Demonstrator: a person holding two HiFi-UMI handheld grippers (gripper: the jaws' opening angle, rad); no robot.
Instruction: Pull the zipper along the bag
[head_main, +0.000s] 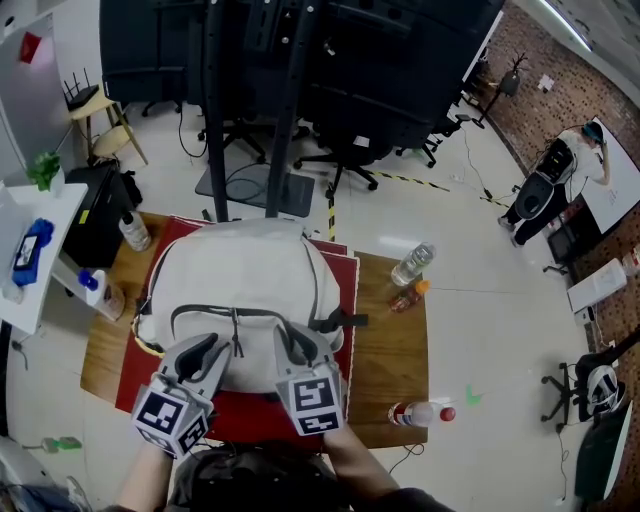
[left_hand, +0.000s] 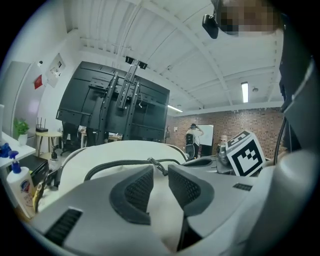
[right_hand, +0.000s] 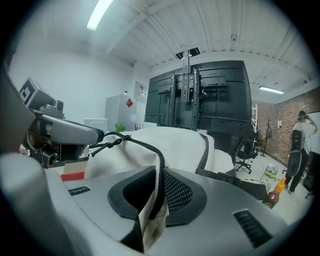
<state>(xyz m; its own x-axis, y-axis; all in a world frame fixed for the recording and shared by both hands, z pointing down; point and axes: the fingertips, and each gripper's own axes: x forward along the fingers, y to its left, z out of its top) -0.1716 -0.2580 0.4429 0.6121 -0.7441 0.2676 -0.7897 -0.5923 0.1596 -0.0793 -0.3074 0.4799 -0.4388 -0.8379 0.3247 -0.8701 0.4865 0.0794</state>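
Observation:
A white backpack (head_main: 250, 280) lies on a red mat (head_main: 346, 300) on the wooden table (head_main: 392, 350). Its dark zipper (head_main: 260, 312) curves across the near side. My left gripper (head_main: 205, 352) rests on the bag's near left. Its jaws stand apart over bare white fabric (left_hand: 159, 200), and the zipper pull (left_hand: 157, 164) lies just beyond the tips of the left gripper (left_hand: 160, 172). My right gripper (head_main: 303, 345) sits beside it. In the right gripper view the right gripper (right_hand: 159, 172) is shut on a raised fold of the bag carrying the zipper (right_hand: 150, 150). The knotted pull cord (right_hand: 107, 143) lies ahead.
Bottles stand around the bag: a clear one (head_main: 412, 264), a small orange one (head_main: 405, 298), one lying at the near right (head_main: 420, 413) and a spray bottle (head_main: 133, 232) at the left. A black stand (head_main: 250, 110) and office chairs are behind. A person (head_main: 555, 185) stands far right.

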